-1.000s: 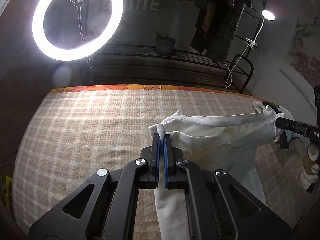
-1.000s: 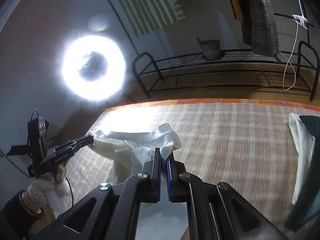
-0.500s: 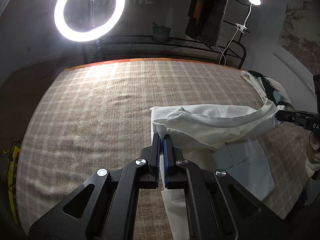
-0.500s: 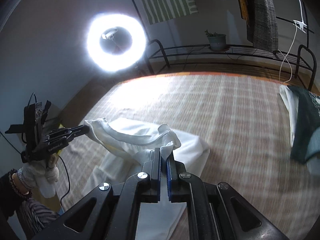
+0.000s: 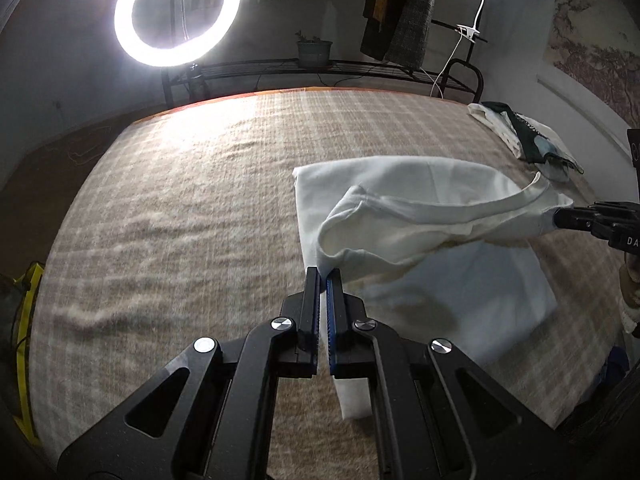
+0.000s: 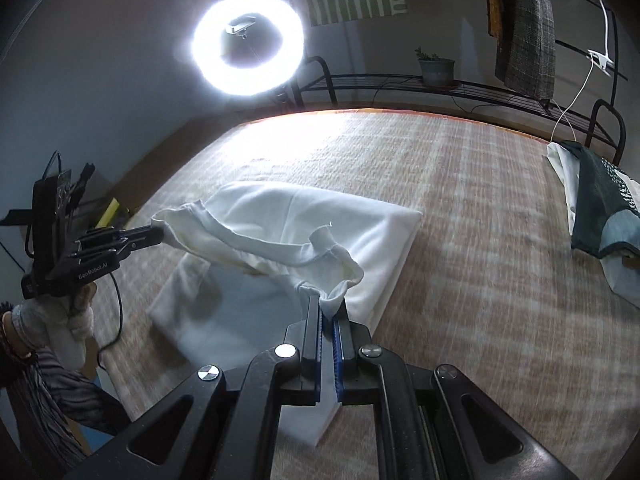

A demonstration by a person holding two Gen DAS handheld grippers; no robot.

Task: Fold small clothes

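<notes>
A white garment [image 5: 432, 216] lies partly on the plaid bed cover [image 5: 200, 208]; its near hem is lifted and stretched between both grippers. My left gripper [image 5: 323, 276] is shut on the hem's left corner. My right gripper [image 6: 329, 308] is shut on the other corner, and it shows in the left wrist view [image 5: 560, 218] at the far right. The left gripper shows in the right wrist view [image 6: 156, 234]. The garment [image 6: 288, 216] lies spread under the raised hem.
A pile of white and dark green clothes [image 5: 520, 136] lies at the bed's far right; it also shows in the right wrist view [image 6: 600, 208]. A ring light [image 5: 176, 12] and a black metal rack [image 5: 340, 68] stand behind the bed. A yellow object [image 5: 28, 320] sits off the left edge.
Both grippers have lowered and moved forward with the hem. The garment went from hanging in the air to lying mostly flat on the bed.
</notes>
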